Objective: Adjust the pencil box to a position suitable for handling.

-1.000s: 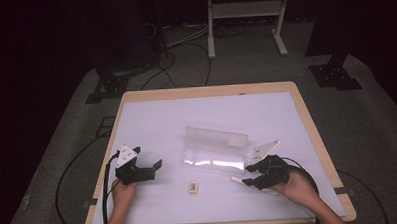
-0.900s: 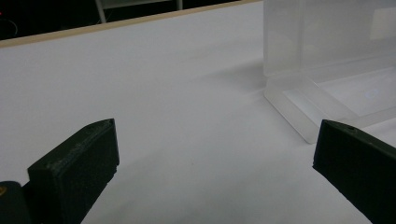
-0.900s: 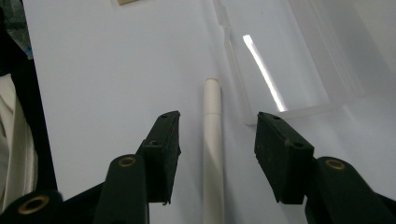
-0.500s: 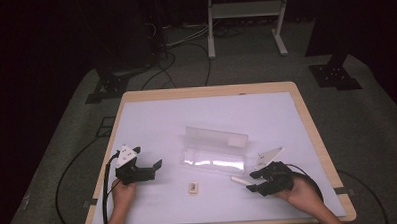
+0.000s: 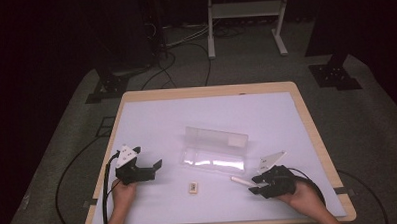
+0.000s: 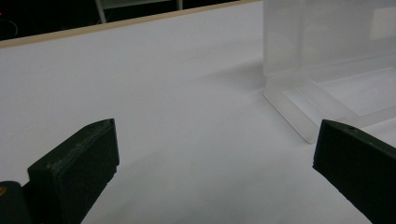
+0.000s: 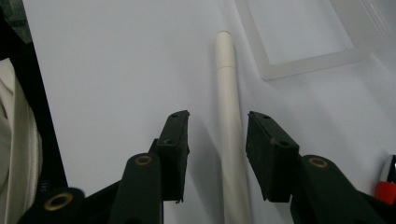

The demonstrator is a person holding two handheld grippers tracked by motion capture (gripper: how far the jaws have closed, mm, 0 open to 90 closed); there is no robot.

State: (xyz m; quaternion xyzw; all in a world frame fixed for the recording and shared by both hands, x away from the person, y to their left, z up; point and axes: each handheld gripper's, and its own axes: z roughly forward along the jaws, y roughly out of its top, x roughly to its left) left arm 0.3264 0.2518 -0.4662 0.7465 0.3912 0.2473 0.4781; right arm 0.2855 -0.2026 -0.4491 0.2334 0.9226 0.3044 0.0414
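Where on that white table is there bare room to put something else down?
The far half of the table, beyond the clear case, is bare, as is the strip left of the case. It is crowded near the front: the small tag, the white pen and the right claw around it.

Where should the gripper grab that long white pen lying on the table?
Probably on the white pen's plain round barrel, coming straight down from above. It lies flat on the white table, so only its two long sides are free. The right gripper already straddles it, jaws just closing.
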